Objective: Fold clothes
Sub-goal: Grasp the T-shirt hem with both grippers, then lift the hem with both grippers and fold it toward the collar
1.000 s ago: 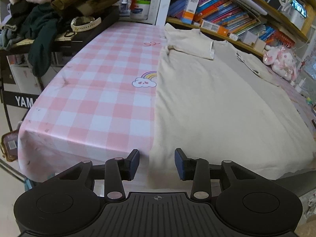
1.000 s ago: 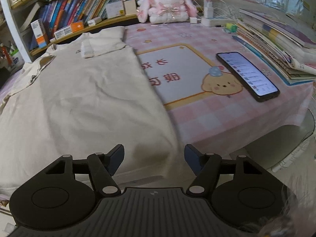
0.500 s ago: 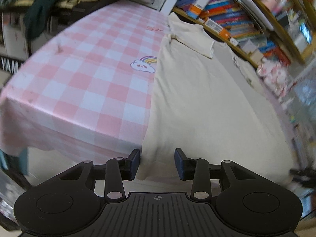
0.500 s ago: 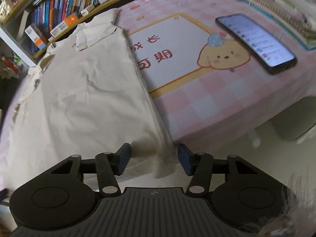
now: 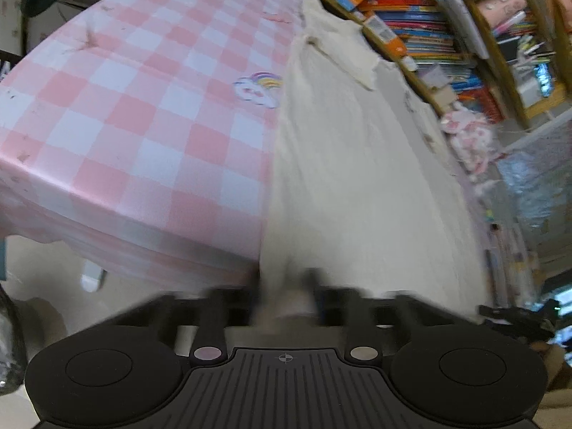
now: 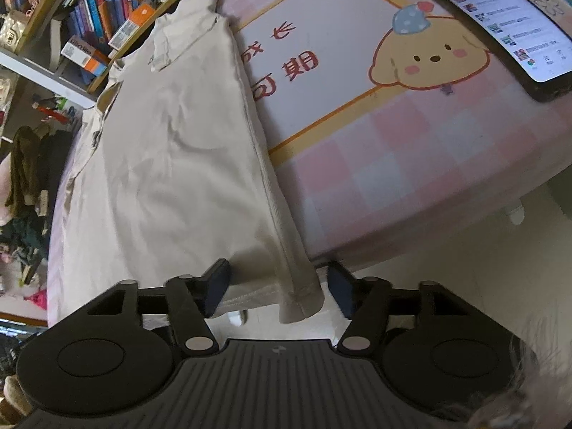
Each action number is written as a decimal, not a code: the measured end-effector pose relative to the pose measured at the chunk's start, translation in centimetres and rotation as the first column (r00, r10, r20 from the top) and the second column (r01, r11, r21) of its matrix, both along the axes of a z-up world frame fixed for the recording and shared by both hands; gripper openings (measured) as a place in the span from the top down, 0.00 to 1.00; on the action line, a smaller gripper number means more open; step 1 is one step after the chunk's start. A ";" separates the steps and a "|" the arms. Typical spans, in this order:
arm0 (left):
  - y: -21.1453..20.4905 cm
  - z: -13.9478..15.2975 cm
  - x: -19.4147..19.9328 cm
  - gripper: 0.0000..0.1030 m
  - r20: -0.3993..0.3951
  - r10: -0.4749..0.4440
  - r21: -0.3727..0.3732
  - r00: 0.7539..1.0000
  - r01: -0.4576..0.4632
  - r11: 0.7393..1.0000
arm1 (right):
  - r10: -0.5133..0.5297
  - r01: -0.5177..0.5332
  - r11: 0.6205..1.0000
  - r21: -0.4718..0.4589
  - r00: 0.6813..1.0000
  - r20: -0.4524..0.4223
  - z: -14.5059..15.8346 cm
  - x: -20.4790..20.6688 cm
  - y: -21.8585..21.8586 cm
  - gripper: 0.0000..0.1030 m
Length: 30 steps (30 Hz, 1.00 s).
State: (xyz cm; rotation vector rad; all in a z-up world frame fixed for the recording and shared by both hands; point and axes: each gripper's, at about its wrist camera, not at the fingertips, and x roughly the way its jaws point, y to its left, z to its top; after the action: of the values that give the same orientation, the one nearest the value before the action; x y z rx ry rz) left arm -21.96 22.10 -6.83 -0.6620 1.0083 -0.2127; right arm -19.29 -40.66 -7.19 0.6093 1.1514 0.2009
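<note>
Both wrist cams close, angled down; shared cream garment [image 5: 357,178].

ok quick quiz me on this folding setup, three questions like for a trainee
1. True or false: the phone lies on top of the cream garment.
2. Which part of the cream garment sits between the fingers of the right tool? A) the collar B) a bottom corner of the hem C) a sleeve
3. Fill in: the tablecloth beside the cream garment is pink and white ____.

Key:
1. False: the phone lies on the tablecloth, apart from the cream garment.
2. B
3. checked
</note>
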 end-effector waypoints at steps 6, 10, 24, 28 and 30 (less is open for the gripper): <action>-0.6 2.1 0.3 0.95 0.037 -0.029 0.024 0.999 0.028 0.999 | 0.047 -0.048 0.999 0.009 0.997 0.059 2.6 -1.1 0.7 0.92; -0.6 1.3 0.9 0.94 0.019 -0.037 0.025 0.999 0.036 0.999 | 0.061 -0.060 0.998 -0.032 0.997 0.038 2.3 -0.4 1.3 0.91; -0.4 0.9 0.1 0.98 0.001 -0.021 0.013 1.000 0.021 1.000 | 0.047 -0.047 0.998 -0.042 0.999 0.003 1.6 -0.5 1.5 0.94; 0.2 1.0 -1.1 0.98 -0.011 -0.023 0.003 1.000 0.023 1.000 | 0.033 -0.032 0.999 -0.033 0.999 0.010 2.0 -1.3 1.1 0.95; 0.4 1.0 -1.8 0.98 -0.023 -0.034 -0.001 0.999 0.034 0.999 | 0.025 -0.025 0.999 -0.025 1.000 0.013 2.3 -2.2 0.7 0.95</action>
State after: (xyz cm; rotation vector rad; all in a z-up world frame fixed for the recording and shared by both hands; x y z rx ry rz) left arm -23.74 22.51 -5.83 -0.6499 1.0425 -0.2356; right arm -21.47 -39.95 -4.85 0.5714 1.1480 0.2118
